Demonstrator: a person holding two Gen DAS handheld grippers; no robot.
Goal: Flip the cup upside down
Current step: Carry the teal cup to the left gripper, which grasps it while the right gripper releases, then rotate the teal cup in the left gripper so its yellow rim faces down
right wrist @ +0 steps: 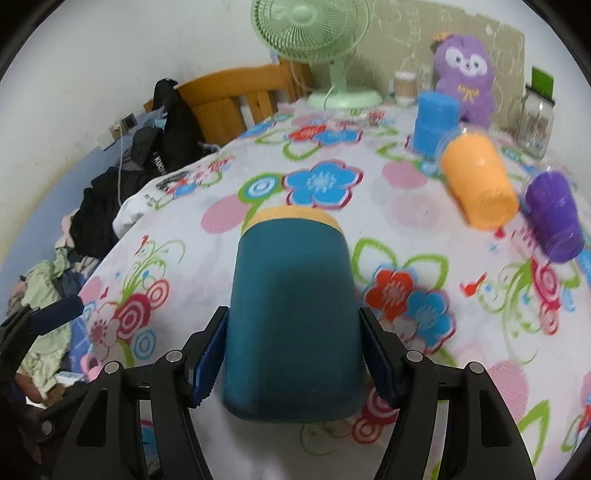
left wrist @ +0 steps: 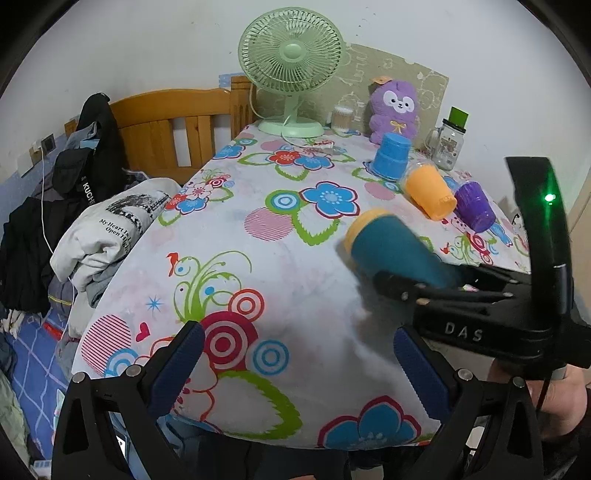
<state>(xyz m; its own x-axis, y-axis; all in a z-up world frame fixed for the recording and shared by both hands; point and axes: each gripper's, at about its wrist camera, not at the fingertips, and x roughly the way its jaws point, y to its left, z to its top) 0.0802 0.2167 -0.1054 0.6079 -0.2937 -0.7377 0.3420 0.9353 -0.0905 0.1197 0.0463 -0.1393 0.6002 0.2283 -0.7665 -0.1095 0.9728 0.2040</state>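
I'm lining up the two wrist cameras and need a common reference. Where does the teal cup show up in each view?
Left wrist view: the teal cup is right of centre, tipped sideways, held by the right gripper.
Right wrist view: the teal cup fills the lower centre, between the jaws.
Shared landmark: the green fan at the table's far edge, top centre in both.

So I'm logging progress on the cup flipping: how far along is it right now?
Done: the blue cup stands upside down. In hand: the right gripper clamps the teal cup, tilted above the table. Left: set it down inverted; the orange cup and purple cup lie on their sides. The left gripper is open.
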